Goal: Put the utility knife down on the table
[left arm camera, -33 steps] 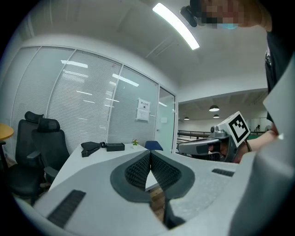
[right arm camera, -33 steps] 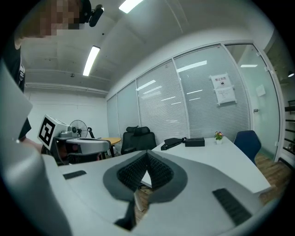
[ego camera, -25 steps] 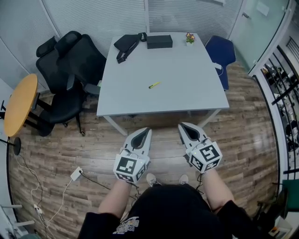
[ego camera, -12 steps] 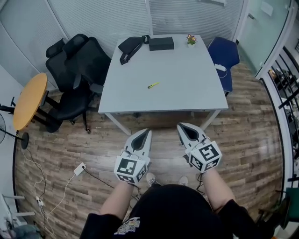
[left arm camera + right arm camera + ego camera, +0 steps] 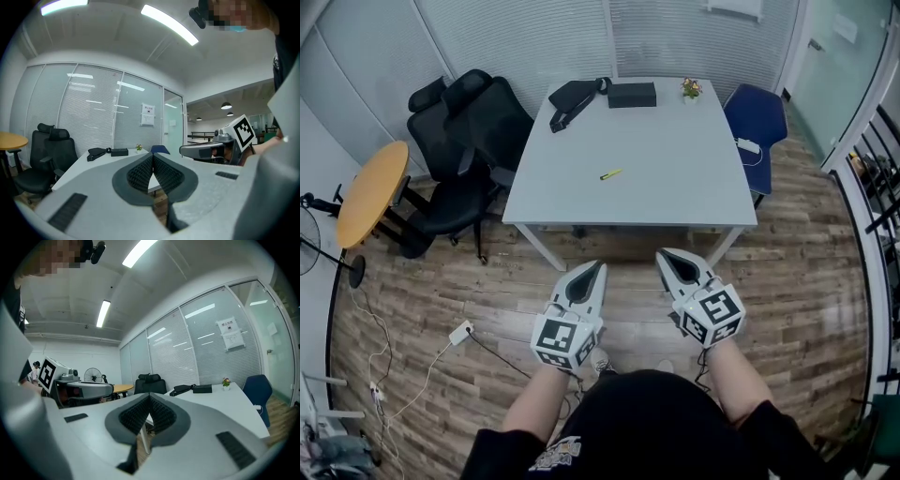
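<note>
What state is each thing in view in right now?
Left tongs: shut, empty, short of the table.
Right tongs: shut, empty, short of the table.
Knife: lying on the table, unheld.
Bag: lying at the table's far edge.
Plant: upright at the far edge.

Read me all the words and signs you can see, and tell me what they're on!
No text here can be read.
Paper notice on the glass wall: print too small to read.
Shirt print: too blurred to read.
Left marker cube and right marker cube: black-and-white square patterns, no words.
</note>
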### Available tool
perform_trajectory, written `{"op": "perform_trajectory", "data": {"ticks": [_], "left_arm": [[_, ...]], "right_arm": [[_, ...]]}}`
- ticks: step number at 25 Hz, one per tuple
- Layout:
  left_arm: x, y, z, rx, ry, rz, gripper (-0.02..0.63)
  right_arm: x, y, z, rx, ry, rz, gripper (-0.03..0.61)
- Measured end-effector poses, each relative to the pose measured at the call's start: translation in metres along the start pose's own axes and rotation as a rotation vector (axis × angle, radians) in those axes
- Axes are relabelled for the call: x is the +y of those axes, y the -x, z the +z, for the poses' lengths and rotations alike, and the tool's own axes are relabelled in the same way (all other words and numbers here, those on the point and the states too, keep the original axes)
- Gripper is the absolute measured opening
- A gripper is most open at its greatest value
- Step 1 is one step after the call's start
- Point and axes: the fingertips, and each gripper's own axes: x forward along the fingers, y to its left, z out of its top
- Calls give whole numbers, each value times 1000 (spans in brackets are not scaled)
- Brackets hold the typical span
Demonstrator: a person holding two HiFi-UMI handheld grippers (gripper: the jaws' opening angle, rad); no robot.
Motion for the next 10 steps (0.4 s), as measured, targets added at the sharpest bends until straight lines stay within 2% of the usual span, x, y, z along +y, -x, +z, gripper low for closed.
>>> {"op": "perform_trajectory", "data": {"ticks": [10], "left_arm": [[-12,2,2,-2,-9,2,5]], "right_arm": [[0,11,1,-1,3,6,3]]}}
